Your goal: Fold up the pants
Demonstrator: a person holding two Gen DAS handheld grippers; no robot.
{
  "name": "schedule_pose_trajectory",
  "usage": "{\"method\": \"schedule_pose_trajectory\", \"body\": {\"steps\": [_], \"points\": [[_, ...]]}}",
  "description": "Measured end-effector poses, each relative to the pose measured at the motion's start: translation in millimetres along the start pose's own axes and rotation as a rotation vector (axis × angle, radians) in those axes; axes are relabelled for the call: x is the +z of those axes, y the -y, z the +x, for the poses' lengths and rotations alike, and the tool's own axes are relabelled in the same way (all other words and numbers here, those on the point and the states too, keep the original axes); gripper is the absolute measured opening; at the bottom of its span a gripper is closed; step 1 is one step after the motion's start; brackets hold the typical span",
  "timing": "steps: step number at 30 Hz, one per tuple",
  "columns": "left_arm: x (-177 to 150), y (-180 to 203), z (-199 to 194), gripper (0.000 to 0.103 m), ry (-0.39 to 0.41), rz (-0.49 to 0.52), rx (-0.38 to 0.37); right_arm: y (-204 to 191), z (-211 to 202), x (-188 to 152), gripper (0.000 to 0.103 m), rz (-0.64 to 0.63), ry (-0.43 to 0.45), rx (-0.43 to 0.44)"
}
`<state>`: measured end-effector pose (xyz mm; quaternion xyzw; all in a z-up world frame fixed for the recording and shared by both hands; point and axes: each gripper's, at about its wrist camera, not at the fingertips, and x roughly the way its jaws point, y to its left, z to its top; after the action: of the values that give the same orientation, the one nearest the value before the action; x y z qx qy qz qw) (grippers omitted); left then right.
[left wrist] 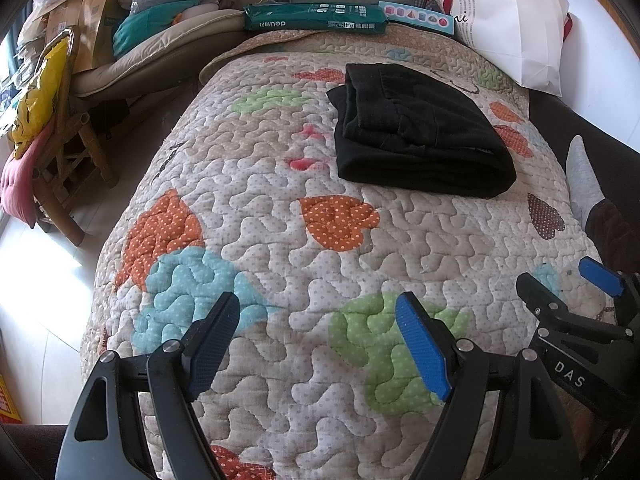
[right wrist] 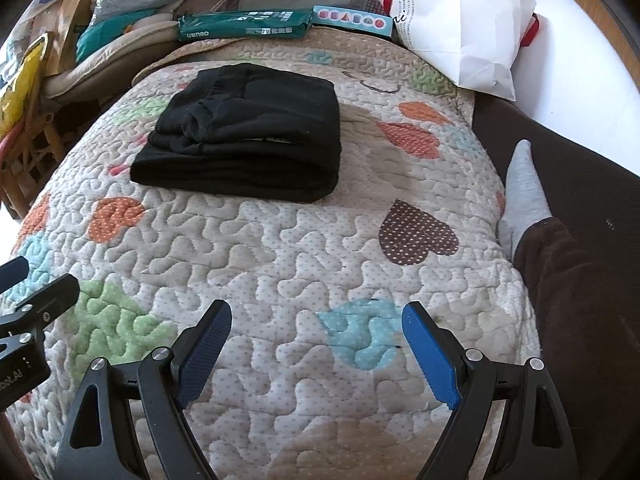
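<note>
Black pants (left wrist: pixel 420 132) lie folded in a compact stack on the far part of a quilt (left wrist: pixel 280 248) with coloured hearts; they also show in the right wrist view (right wrist: pixel 244 132). My left gripper (left wrist: pixel 320 328) is open and empty, held above the near part of the quilt, well short of the pants. My right gripper (right wrist: pixel 316 336) is open and empty too, beside the left one, over the quilt (right wrist: pixel 300 248). The right gripper shows at the right edge of the left wrist view (left wrist: pixel 568 284). The left gripper shows at the left edge of the right wrist view (right wrist: pixel 36 280).
A green paper pack (left wrist: pixel 316 18) and a white bag (left wrist: pixel 508 20) lie at the quilt's far end. A wooden chair (left wrist: pixel 68 160) with a yellow bag stands at the left. A leg in a grey sock (right wrist: pixel 524 196) lies along the quilt's right side.
</note>
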<state>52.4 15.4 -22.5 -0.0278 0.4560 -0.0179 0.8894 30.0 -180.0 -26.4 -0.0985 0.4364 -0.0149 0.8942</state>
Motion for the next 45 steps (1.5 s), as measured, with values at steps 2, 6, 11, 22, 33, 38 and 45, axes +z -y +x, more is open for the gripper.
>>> {"method": "schedule_pose_trajectory", "body": {"steps": [2, 6, 11, 22, 33, 38, 45], "points": [[-0.1, 0.1, 0.1, 0.08, 0.0, 0.0, 0.001, 0.4, 0.4, 0.0, 0.091, -0.002, -0.001, -0.018], [-0.4, 0.4, 0.3, 0.08, 0.0, 0.0, 0.0, 1.8, 1.2, 0.2, 0.091, -0.002, -0.004, -0.048], [-0.1, 0.6, 0.4, 0.08, 0.0, 0.0, 0.001, 3.0, 1.4, 0.5, 0.09, 0.001, -0.008, -0.059], [-2.1, 1.8, -20.7, 0.08, 0.121, 0.006, 0.035, 1.7, -5.4, 1.7, 0.091, 0.014, 0.026, -0.035], [10.6, 33.1, -131.9, 0.103, 0.585, 0.086, 0.295, 5.4, -28.9, 11.2, 0.091, 0.058, 0.108, 0.03], [26.3, 42.8, -141.8, 0.103, 0.493, 0.127, 0.187, 11.0, -39.1, 17.2, 0.091, 0.088, 0.14, 0.052], [32.7, 39.6, -128.5, 0.103, 0.35, 0.107, 0.182, 27.4, -44.3, 21.5, 0.091, 0.174, 0.14, 0.103]]}}
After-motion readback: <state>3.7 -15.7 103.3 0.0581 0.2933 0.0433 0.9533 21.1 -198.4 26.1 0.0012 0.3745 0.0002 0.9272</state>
